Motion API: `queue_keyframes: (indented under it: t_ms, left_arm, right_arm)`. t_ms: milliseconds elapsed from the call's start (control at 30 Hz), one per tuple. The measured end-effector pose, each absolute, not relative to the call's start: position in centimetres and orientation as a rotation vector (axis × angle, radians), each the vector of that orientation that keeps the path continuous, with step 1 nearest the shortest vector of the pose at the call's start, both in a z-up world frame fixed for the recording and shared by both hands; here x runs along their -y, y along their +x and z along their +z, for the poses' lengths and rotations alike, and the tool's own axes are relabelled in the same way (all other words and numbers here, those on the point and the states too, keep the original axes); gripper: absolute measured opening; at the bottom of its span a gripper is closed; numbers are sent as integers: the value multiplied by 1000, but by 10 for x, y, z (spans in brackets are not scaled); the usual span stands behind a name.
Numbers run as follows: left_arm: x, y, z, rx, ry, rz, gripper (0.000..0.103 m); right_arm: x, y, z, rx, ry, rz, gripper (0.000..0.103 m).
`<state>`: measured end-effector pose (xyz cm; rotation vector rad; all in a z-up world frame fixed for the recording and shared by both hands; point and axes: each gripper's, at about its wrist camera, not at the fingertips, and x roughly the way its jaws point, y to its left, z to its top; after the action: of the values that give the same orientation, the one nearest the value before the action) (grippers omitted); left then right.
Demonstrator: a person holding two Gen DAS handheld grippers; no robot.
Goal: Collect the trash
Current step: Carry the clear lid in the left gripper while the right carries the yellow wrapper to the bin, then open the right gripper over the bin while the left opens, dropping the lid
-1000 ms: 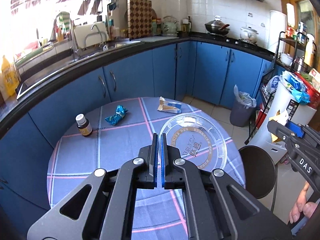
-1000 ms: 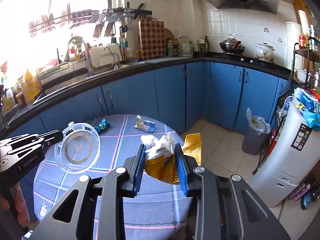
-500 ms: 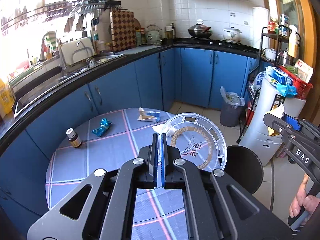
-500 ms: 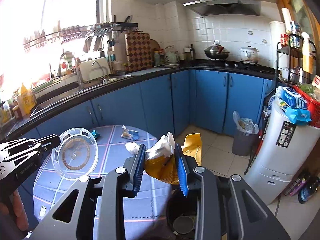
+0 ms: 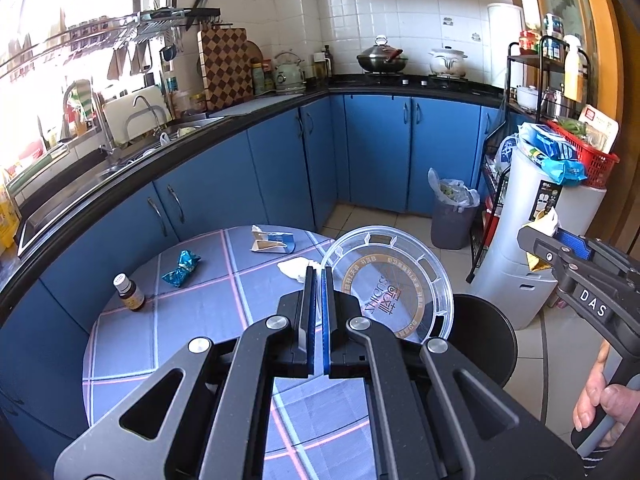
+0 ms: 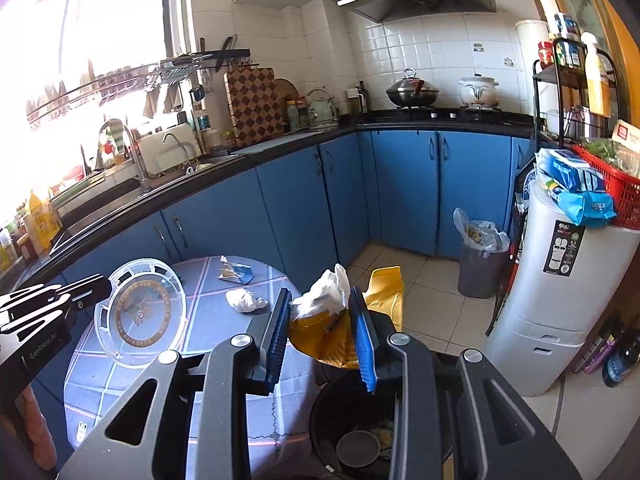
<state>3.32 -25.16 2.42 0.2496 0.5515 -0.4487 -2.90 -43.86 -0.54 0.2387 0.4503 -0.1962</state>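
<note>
left gripper (image 5: pixel 318 280): clamped on rim of clear plastic lid (image 5: pixel 390 284), lid held up over the table (image 5: pixel 200 300)
right gripper (image 6: pixel 323 316): clamped on yellow bag stuffed with tissue (image 6: pixel 324 320)
bin (image 6: pixel 356 428): black, open, directly under right gripper; lid is off to its left
nearer: right hand; judge its load drops first

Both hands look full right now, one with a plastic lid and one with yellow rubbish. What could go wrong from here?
The left tool pinches the clear lid only at its rim, so it might twist loose. The white tissue sits loosely atop the yellow wrapper in the right tool and could fall beside the black bin.
</note>
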Motion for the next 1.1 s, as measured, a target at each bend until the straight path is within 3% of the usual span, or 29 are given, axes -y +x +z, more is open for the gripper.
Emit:
queue_keyframes:
  t_ms: [600,633,667,767,1100]
  left_arm:
    - [309,58,3,-600,268,-513,2]
    - [311,59,2,-602,269,-515,2]
    - [313,59,1,-602,270,-516,3]
    - [320,61,-2,-609,276,-521,2]
    - [335,62,-7,-617,294,-547,3]
  right_arm:
    - [479,-12,-26,-481,281,-209,32]
    - [480,-11,-27,-482,281,-206,34]
    - [480,-11,-27,-480,281,-207,42]
    - [484,-12,-27,-459,288,-218,78]
    - [498,-17,-34,-451,295,-265,79]
